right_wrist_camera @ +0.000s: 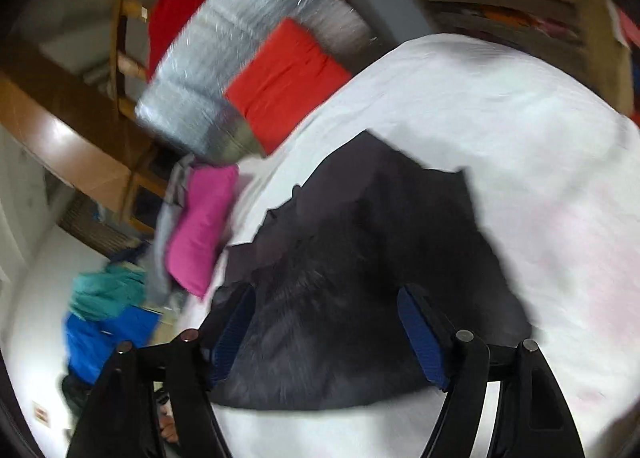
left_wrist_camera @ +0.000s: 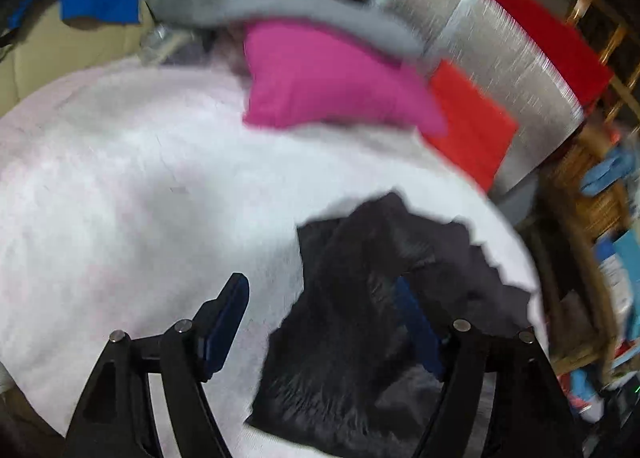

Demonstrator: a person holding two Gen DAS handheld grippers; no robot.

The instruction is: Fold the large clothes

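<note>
White bedding (left_wrist_camera: 140,185) covered the surface under both my tongs, and every edge on it was smeared by blur. My left gripper (left_wrist_camera: 320,322) stood with its jaws spread wide and nothing pressed between the blue pads (left_wrist_camera: 224,322); the dark garment (left_wrist_camera: 360,318) lay crumpled on the sheet below it, bunched toward the right-hand finger, which it may have brushed, though the blur kept me from telling. My right gripper (right_wrist_camera: 332,334) was likewise spread apart, its pads (right_wrist_camera: 420,338) clear of the cloth, with the same dark garment (right_wrist_camera: 380,258) spread in a rumpled heap beneath and ahead of the fingers. Beyond the garment, at the far edge of the bedding, lay a pink folded cloth (left_wrist_camera: 328,81) with a grey piece (left_wrist_camera: 280,9) draped across its top. Just beside it sat an orange-red folded piece (left_wrist_camera: 468,117) against a silvery bundle (left_wrist_camera: 480,45), with a red cloth (left_wrist_camera: 552,41) behind. Off to the side hung blue and teal clothing (right_wrist_camera: 108,314), and wooden rails (right_wrist_camera: 128,37) showed at the back.
</note>
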